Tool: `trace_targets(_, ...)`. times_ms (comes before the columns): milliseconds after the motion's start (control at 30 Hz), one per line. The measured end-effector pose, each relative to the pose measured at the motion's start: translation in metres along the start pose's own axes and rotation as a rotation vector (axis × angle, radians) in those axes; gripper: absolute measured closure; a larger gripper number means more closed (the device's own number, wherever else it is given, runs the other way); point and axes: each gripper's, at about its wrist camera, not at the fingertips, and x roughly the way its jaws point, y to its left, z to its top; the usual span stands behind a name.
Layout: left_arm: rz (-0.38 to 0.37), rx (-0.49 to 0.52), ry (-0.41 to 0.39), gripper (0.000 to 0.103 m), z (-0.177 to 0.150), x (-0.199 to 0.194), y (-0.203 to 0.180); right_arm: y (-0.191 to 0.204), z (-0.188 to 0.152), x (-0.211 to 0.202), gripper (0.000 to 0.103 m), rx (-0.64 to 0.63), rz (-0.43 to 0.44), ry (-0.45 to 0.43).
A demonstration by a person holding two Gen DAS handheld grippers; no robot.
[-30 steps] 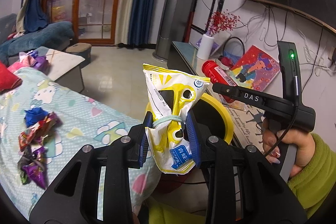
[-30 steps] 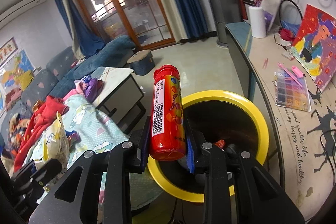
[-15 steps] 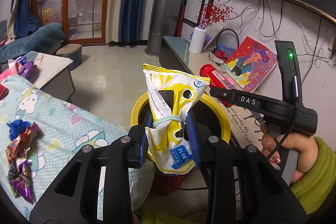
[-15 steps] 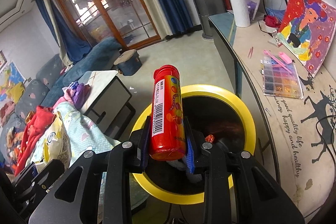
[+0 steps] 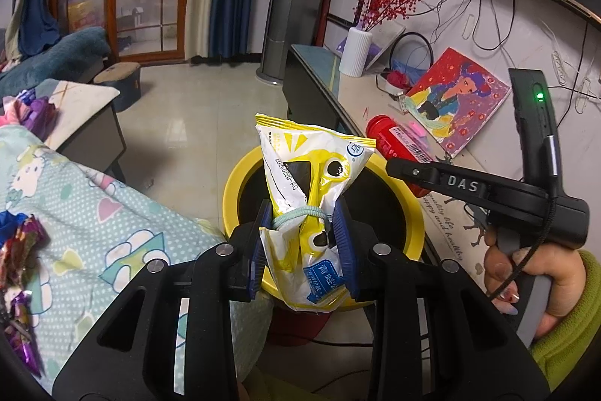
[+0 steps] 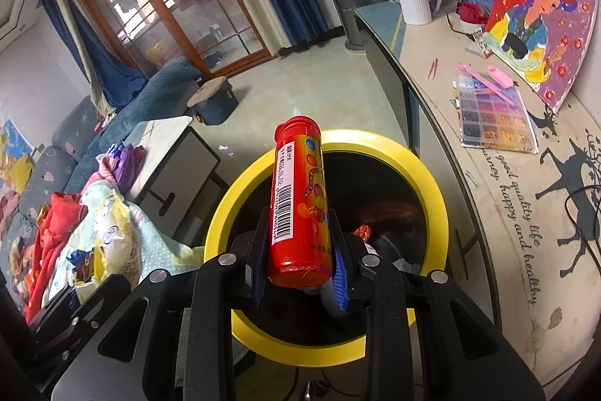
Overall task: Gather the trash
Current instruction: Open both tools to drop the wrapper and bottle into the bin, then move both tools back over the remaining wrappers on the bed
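Note:
My left gripper [image 5: 302, 235] is shut on a yellow and white snack bag [image 5: 310, 183] tied with a hair band, held over the near rim of a yellow-rimmed black trash bin [image 5: 234, 183]. My right gripper [image 6: 298, 247] is shut on a red candy tube [image 6: 300, 198], held above the bin [image 6: 432, 190], which has some trash inside. The right gripper and its tube [image 5: 394, 141] also show in the left wrist view, over the bin's right side. Candy wrappers [image 5: 18, 250] lie on the cartoon-print cloth at the left.
A long cabinet top [image 6: 507, 213] runs along the right with a bead tray, a painting [image 5: 458, 100] and a white vase [image 5: 355, 51]. A low side table [image 5: 86, 111] and a sofa with clothes stand at the left. Tiled floor lies beyond the bin.
Both grippers have moved closer over the bin, which now sits more centrally below them. Both still hold their items.

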Motion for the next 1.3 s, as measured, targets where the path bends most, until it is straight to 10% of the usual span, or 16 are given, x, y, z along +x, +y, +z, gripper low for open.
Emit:
trace_targets(333,-0.038,-0.029,0.026,0.076,0.009,0.021,0.001,-0.011,0.001,0.007,0.072,0.044,-0.004,0.021)
trace_targets(500,-0.033,-0.060,-0.001,0.044,0.018,0.022,0.007,-0.021,0.000,0.011,0.052,0.092,-0.045,0.039)
trace_targets(800,0.003,-0.132,-0.057,0.013,0.017,-0.004,0.021,-0.020,0.000,0.003,0.051,0.090,-0.077,-0.001)
trace_targets(1300,0.147,-0.175,-0.173,0.011,0.003,-0.071,0.049,0.050,-0.005,-0.031,0.051,-0.131,0.012,-0.114)
